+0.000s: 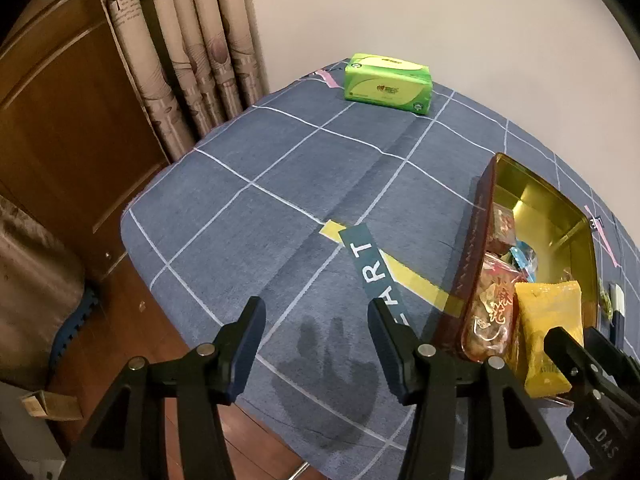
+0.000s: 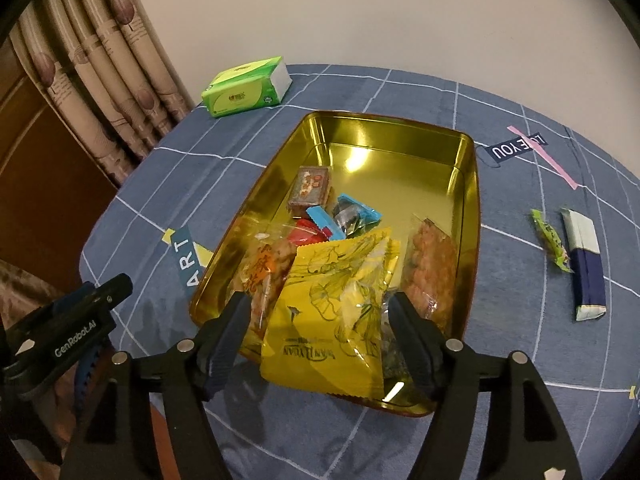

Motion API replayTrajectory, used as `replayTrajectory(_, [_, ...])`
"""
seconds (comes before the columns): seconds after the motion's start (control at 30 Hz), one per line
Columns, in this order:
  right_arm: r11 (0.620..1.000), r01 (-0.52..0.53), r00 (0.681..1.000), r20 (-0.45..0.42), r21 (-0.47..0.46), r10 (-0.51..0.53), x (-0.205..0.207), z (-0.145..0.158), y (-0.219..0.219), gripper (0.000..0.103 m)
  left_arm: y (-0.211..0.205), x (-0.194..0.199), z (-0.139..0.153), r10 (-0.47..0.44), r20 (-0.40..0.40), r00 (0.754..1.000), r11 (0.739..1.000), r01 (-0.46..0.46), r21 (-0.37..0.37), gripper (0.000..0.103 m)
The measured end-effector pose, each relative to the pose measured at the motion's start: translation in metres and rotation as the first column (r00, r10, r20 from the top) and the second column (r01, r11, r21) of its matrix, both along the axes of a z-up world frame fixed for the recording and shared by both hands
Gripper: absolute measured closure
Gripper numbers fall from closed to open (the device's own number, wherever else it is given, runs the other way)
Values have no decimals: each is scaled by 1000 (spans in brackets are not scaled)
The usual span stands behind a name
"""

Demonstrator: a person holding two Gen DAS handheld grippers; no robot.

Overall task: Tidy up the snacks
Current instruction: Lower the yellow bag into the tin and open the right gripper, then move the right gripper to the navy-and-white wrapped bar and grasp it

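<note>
Snacks sit piled in the tin (image 2: 474, 184); right tongs (image 2: 320, 340) stand parted around the yellow packet (image 2: 332, 304), apparently letting go. Left tongs (image 1: 316, 344) hover released, empty, over the tabletop (image 1: 280, 184). Two snacks (image 2: 552, 240) lie outside.

The left hand-held gripper (image 1: 316, 348) tilts steeply downward, jaws parted and empty. The right hand-held gripper (image 2: 320, 344) tilts down likewise, jaws apart, pads pressing on nothing. They sit close together near the front edge.
</note>
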State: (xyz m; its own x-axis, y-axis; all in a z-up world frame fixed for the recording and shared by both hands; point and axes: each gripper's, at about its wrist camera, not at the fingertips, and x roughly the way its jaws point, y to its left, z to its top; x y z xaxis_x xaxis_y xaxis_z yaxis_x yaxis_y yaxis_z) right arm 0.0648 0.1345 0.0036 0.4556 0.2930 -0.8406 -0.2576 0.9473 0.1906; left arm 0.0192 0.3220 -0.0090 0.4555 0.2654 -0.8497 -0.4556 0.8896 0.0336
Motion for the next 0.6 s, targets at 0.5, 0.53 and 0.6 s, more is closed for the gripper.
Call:
replayTrajectory(0.5, [1000, -26, 996, 82, -15, 27, -14, 21, -25, 33, -15, 1, 2, -39, -1, 999, 998, 39, 50, 49])
replayTrajectory(0.53, [1000, -25, 996, 86, -15, 26, -14, 22, -28, 33, -15, 1, 2, -41, 0, 999, 998, 41, 52, 49])
replayTrajectory(0.6, [1000, -17, 995, 99, -19, 19, -15, 25, -38, 33, -16, 1, 2, -42, -1, 999, 997, 41, 59, 49])
